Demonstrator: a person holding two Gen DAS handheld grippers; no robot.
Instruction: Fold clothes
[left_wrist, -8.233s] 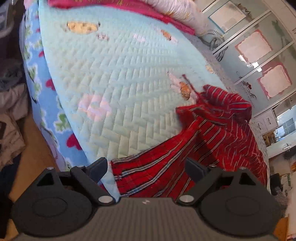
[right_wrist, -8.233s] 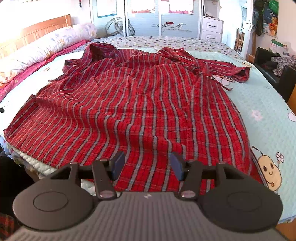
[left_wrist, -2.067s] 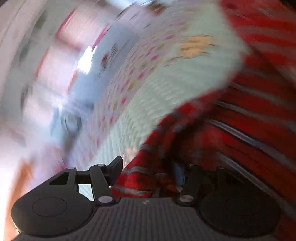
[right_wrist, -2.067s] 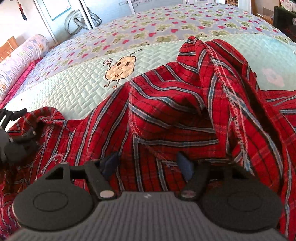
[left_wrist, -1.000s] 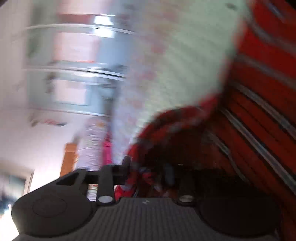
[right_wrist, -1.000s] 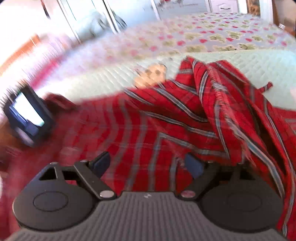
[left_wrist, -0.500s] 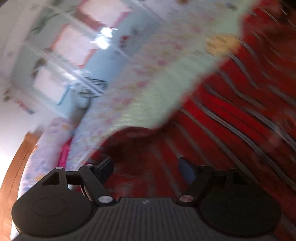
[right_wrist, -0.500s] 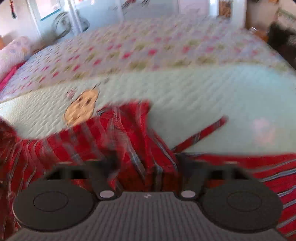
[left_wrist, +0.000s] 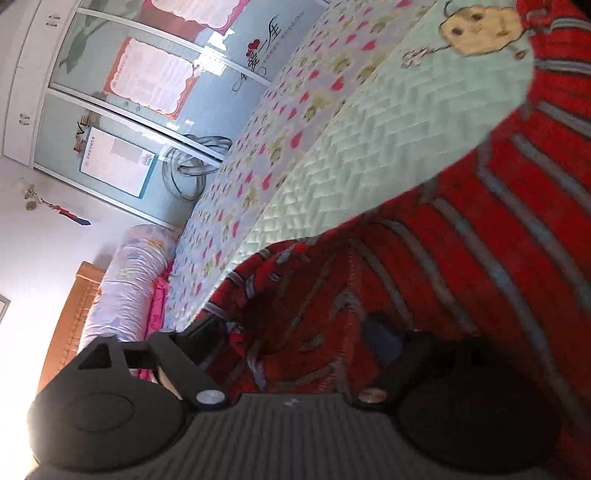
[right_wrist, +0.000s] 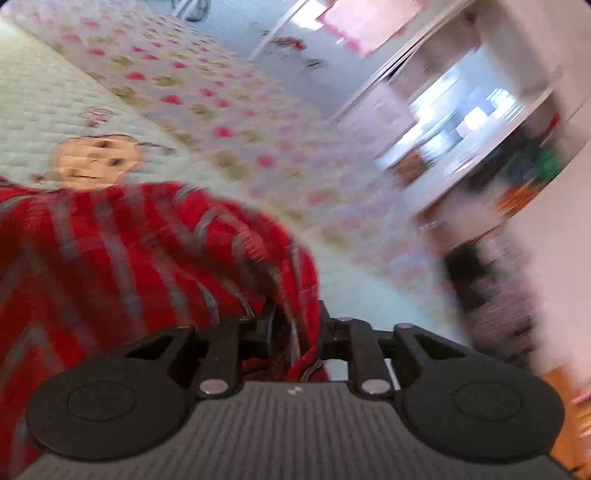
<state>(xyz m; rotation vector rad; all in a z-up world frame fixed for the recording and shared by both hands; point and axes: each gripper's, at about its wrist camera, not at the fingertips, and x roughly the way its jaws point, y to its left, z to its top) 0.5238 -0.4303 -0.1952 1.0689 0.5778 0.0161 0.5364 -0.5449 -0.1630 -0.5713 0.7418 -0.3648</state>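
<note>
A red plaid shirt (left_wrist: 480, 240) lies bunched on the pale green quilted bedspread (left_wrist: 388, 129). In the left wrist view my left gripper (left_wrist: 295, 336) stands open, fingers wide apart, with a rumpled fold of the shirt heaped between them and covering the right finger. In the right wrist view, which is blurred, my right gripper (right_wrist: 295, 325) is shut on an edge of the shirt (right_wrist: 129, 251), and the cloth trails away to the left over the bedspread (right_wrist: 37, 110). A cartoon face patch (right_wrist: 96, 162) on the quilt shows just beyond the shirt.
A rolled pale duvet (left_wrist: 125, 280) and a wooden headboard (left_wrist: 70, 321) lie at the bed's far end. Glass wardrobe doors with posters (left_wrist: 129, 92) stand behind the bed. Blurred shelves and furniture (right_wrist: 461, 122) fill the right of the right wrist view.
The left gripper, shut on the shirt a second ago, has opened. The right gripper has shut on the shirt's edge and swung right. Both views have rolled.
</note>
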